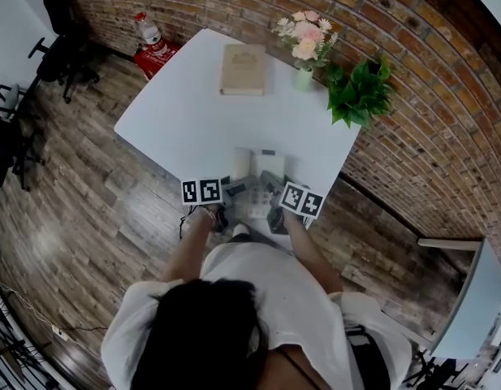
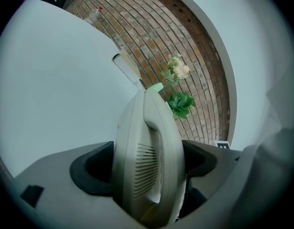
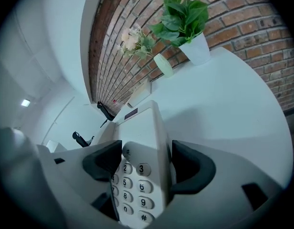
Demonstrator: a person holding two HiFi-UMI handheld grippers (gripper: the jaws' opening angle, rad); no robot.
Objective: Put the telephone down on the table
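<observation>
A beige telephone is over the near edge of the white table, held from both sides. My left gripper is shut on its handset, which stands on edge between the dark pads. My right gripper is shut on the base's keypad side, with the number keys showing between the jaws. In the head view the left gripper and right gripper flank the phone. I cannot tell whether the phone touches the tabletop.
A tan book lies at the table's far side. A vase of flowers and a potted green plant stand at the far right by the brick wall. A bottle and office chairs are on the floor to the left.
</observation>
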